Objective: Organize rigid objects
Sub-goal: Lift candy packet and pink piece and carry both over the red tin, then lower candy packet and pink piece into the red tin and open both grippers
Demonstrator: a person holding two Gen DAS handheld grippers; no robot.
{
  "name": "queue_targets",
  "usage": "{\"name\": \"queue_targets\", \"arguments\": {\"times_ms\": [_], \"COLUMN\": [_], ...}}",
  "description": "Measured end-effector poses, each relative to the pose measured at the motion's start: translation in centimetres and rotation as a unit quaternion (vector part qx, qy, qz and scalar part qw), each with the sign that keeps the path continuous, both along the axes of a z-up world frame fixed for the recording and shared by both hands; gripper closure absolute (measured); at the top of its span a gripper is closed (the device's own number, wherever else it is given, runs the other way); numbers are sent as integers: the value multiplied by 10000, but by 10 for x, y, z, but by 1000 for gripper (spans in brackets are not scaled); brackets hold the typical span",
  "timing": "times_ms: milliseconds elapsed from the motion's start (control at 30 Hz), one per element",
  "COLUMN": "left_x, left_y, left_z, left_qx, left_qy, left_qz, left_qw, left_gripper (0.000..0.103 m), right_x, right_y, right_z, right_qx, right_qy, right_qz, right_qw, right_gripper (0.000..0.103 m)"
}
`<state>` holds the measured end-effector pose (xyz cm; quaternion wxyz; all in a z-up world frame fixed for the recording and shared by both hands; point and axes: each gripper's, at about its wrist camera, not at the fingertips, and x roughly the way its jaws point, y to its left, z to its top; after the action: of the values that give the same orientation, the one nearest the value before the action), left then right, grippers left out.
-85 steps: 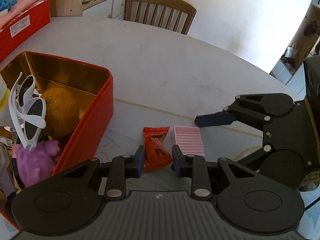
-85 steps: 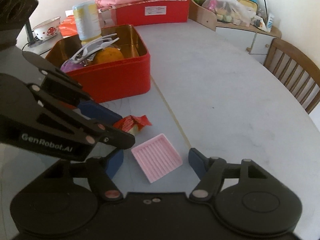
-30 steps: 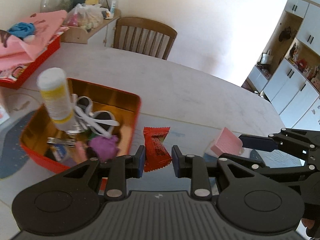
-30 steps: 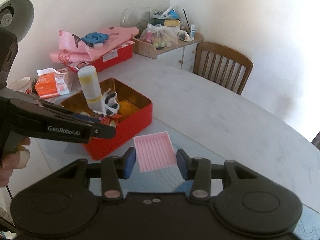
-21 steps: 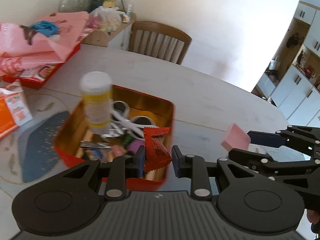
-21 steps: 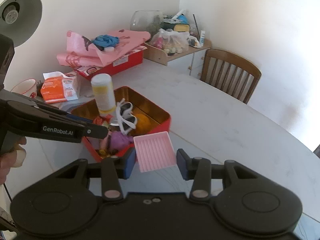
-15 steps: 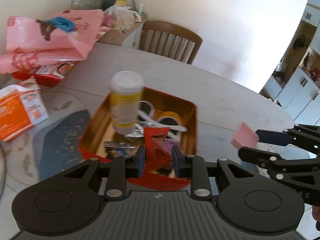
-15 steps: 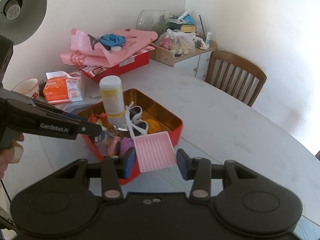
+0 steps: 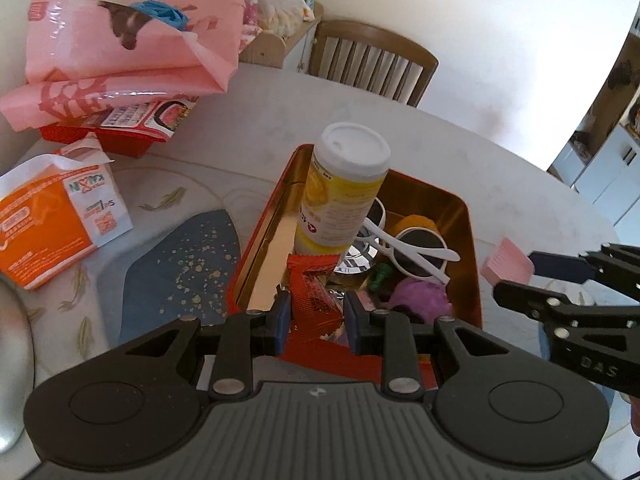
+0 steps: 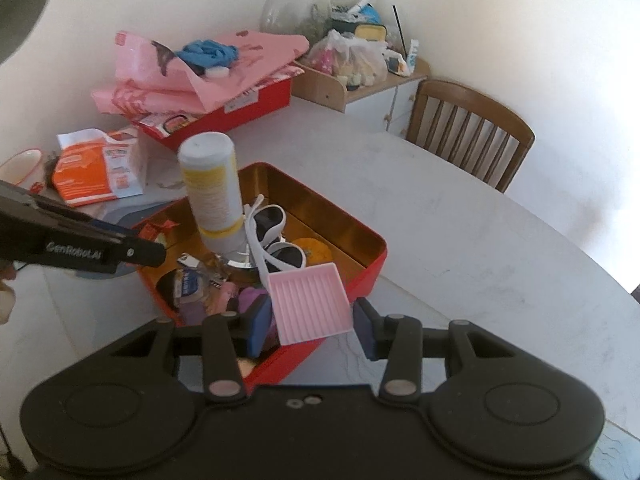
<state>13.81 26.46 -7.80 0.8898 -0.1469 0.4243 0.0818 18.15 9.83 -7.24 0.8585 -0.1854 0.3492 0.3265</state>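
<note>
My left gripper (image 9: 315, 316) is shut on a red snack packet (image 9: 314, 292) and holds it above the near left part of the open red tin (image 9: 474, 264). My right gripper (image 10: 312, 322) is shut on a pink ribbed tray (image 10: 310, 302), held over the tin's near rim (image 10: 370, 276); the tray also shows in the left wrist view (image 9: 506, 260). In the tin stand a yellow bottle with a white cap (image 9: 344, 196), white sunglasses (image 9: 412, 244), an orange (image 10: 314, 250) and a purple toy (image 9: 420, 296).
An orange tissue pack (image 9: 48, 216) lies left of the tin on a dark blue mat (image 9: 176, 264). A red box under pink bags (image 9: 120, 52) stands at the back left. A wooden chair (image 9: 372, 60) is behind the white table (image 10: 480, 232). A bowl (image 10: 18, 168) is far left.
Both grippers lifted their items off the table and carried them left to the tin. The packet now hangs over the tin's inside, and the pink tray over its near rim.
</note>
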Motion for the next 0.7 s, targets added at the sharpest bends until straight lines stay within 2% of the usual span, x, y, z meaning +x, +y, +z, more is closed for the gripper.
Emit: {"name": "queue_targets", "arguments": {"times_ms": [333, 433, 700], "left_x": [29, 35, 38], "left_y": [-1, 2, 0], "left_z": [-17, -26, -31], "left_qx": [-1, -118, -98], "left_qy": [317, 477, 473], "left_qz": [-296, -278, -342], "left_qw": [9991, 9984, 9982], "left_gripper": [76, 76, 76], "right_x": [14, 14, 11], "right_y": [26, 31, 33], "right_z": [-20, -23, -26], "right_qx": [-140, -207, -243], "right_qy": [182, 186, 260], "right_qz": [-65, -39, -4], "right_qw": [9997, 9996, 9994], "right_gripper": [59, 59, 59]}}
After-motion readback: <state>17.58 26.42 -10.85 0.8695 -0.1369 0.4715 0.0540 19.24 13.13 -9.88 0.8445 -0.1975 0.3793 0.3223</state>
